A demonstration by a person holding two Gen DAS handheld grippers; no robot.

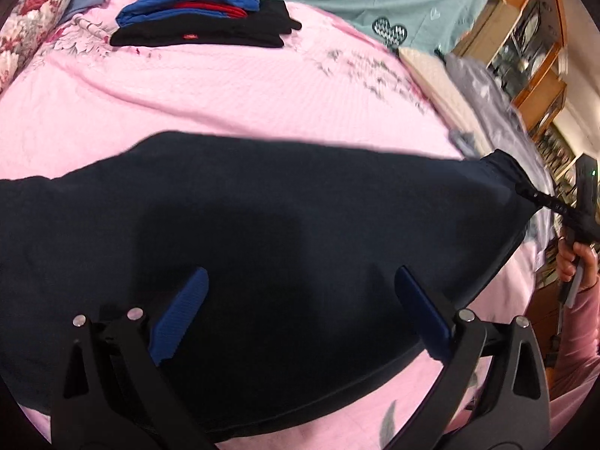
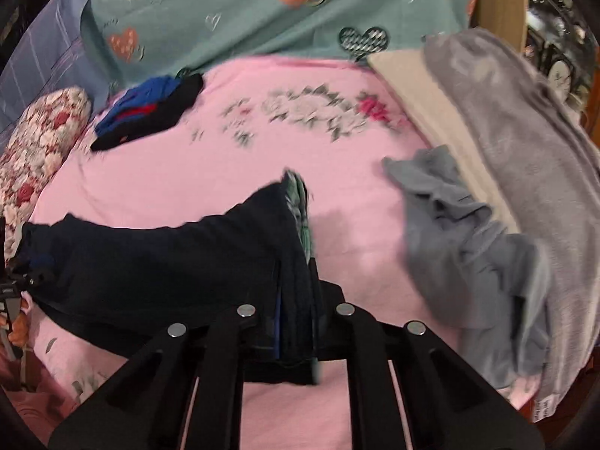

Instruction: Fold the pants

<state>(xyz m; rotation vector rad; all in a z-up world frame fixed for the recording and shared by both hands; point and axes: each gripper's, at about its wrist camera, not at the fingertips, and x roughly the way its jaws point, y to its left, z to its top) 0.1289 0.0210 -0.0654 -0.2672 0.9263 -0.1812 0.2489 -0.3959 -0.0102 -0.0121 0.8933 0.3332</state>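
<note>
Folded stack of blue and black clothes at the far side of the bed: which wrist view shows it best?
The left wrist view: the folded stack appears large and fairly sharp, with blue layers and red trim above black ones. In the right wrist view the same stack is smaller and motion-blurred on the pink bedspread.

Beyond the dark pants (image 2: pixel 161 262), which stretch across the near part of the pink bedsheet (image 2: pixel 225 183), a broad bare band of sheet lies open for a gripper to pass. At the far left, a stack of folded clothes (image 2: pixel 150 112) sits beside a floral pillow (image 2: pixel 37 138). The right side is crowded: a crumpled grey-blue garment (image 2: pixel 461 247) lies against a grey blanket (image 2: pixel 525 150) along the edge.
</note>
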